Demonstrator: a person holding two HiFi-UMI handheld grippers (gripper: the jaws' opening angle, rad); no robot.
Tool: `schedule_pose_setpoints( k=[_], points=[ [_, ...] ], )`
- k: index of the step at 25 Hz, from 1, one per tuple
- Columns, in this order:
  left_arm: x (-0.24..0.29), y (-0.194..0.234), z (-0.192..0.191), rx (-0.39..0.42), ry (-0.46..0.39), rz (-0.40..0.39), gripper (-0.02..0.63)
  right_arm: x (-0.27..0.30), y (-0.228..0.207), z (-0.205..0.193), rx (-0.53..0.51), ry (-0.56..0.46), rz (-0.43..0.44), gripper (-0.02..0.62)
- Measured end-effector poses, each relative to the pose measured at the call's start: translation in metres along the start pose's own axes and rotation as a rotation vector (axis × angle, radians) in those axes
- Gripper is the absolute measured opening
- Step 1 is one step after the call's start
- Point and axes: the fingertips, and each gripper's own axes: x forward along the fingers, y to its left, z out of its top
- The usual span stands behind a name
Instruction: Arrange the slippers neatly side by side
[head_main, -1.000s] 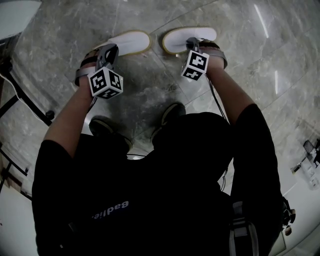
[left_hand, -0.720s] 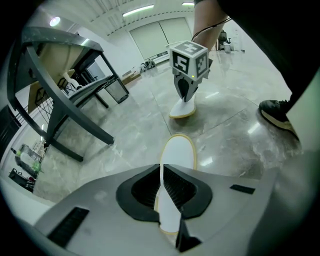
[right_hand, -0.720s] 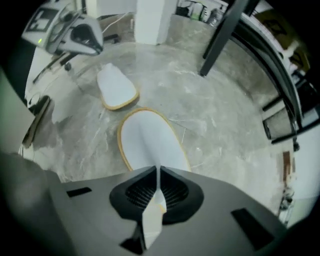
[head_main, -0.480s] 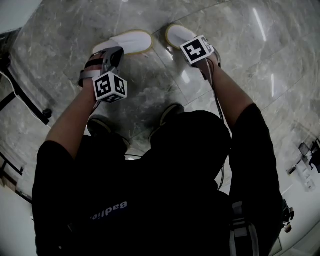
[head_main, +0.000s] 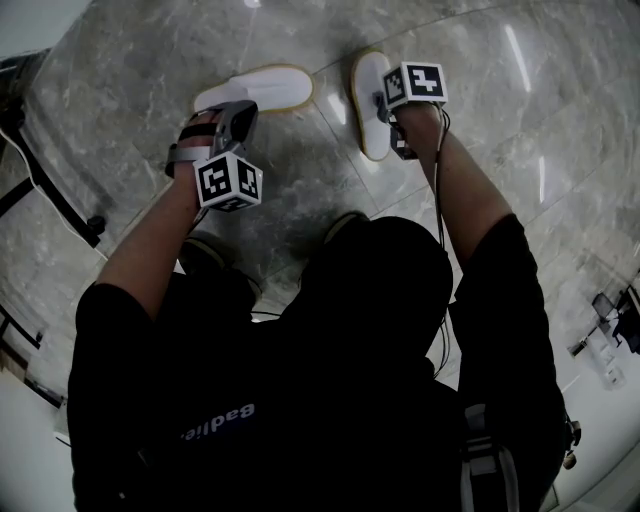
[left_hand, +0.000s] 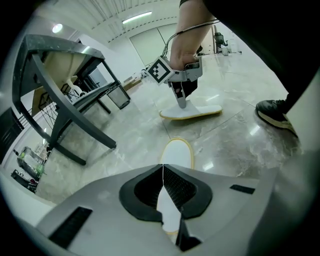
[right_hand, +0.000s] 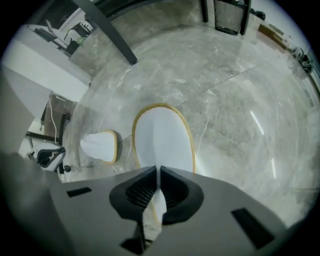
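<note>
Marble floor (head_main: 300, 200) carries both slippers, ahead of person's feet.
Right slipper (head_main: 370, 95): long axis pointing away from person.
Left slipper (head_main: 262, 88): crosswise, roughly square to it, far end toward it, not touching.
Right gripper (right_hand: 158, 172): clamped on right slipper's near end.
Left gripper (left_hand: 163, 170): pinching left slipper's near end (thin fabric, jaws almost meeting).
Likely next: left gripper swings its slipper parallel.
</note>
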Motion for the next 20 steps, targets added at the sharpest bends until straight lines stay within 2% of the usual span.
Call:
schedule_pose_setpoints(
  k=[6, 8, 14, 17, 20],
  points=[
    [-0.003, 0.002, -0.004, -0.011, 0.003, 0.011, 0.002, 0.009, -0.006, 0.004, 0.279, -0.015, 0.107, 0.014],
    [-0.004, 0.002, -0.003, -0.013, 0.002, 0.013, 0.002, 0.012, -0.007, 0.004, 0.322, -0.026, 0.122, 0.014],
    [-0.004, -0.001, 0.002, -0.004, -0.010, 0.014, 0.002, 0.017, -0.002, 0.004, 0.323, -0.048, 0.146, 0.020],
    [-0.001, -0.003, 0.004, 0.006, -0.011, 0.011, 0.002, 0.016, 0.004, 0.007, 0.312, -0.059, 0.178, 0.094],
    [0.002, -0.004, 0.006, 0.012, -0.012, 0.008, 0.002, 0.013, 0.008, 0.008, 0.303, -0.067, 0.200, 0.139]
  ],
)
